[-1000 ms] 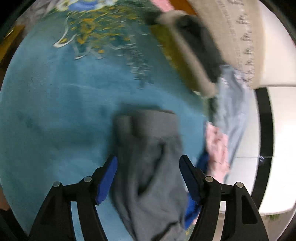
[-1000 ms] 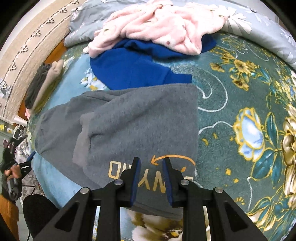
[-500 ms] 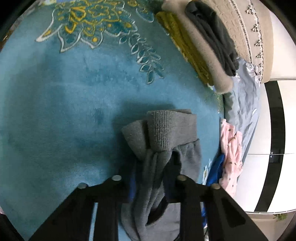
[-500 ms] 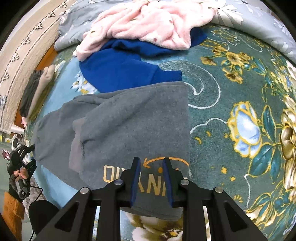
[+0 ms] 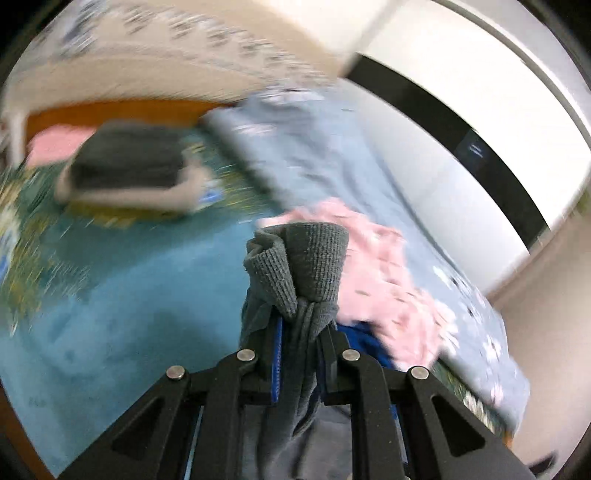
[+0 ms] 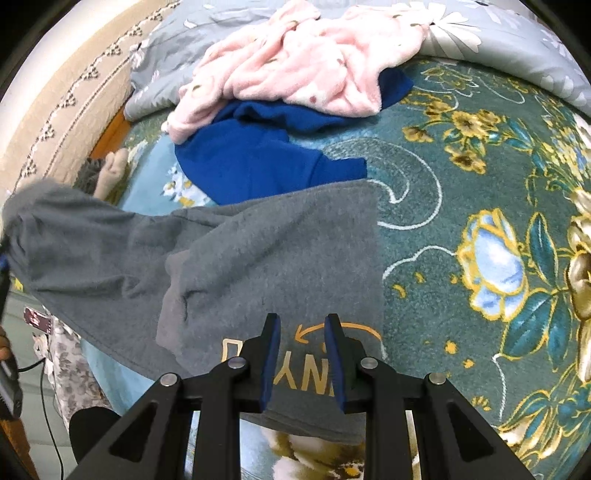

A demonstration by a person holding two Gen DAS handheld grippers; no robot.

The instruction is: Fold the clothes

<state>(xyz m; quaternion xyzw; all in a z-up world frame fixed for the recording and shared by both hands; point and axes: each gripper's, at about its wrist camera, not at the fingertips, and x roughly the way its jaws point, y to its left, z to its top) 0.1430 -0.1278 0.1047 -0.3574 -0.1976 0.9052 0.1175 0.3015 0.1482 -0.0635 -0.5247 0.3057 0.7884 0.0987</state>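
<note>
- Gripping the ribbed cuff end of the grey sweatshirt (image 5: pixel 314 266), the left gripper (image 5: pixel 301 347) has its blue-padded jaws closed tight on bunched fabric; the cuff stands up past the fingertips, clear of the bed surface.
- Left wrist view is heavily motion-blurred outside the gripper and cuff; background detail is unreliable.
- Right gripper (image 6: pixel 301 354): jaws narrow, a small gap between the blue pads, positioned over the yellow lettering on the sweatshirt (image 6: pixel 258 258). Whether the pads pinch fabric or only sit on it, cannot tell.
- Sweatshirt body lies flat on the teal floral blanket (image 6: pixel 461 221); its sleeve side rises toward the left edge of the right wrist view, lifted off the blanket.
- Blue garment (image 6: pixel 258 162) lies just beyond the sweatshirt, its near edge tucked under the grey hem.
- Pink fleece garment (image 6: pixel 295 70) sits crumpled on top of the blue one, toward the far side; also seen in the left wrist view (image 5: pixel 376 280) to the right of the raised cuff.
- Grey floral duvet (image 6: pixel 498 33) runs along the far edge of the bed, behind the pink fleece.
- Folded stack, dark grey over beige (image 5: pixel 129 166), rests on the blanket near the beige patterned headboard (image 5: pixel 166 48), well apart from the sweatshirt.
</note>
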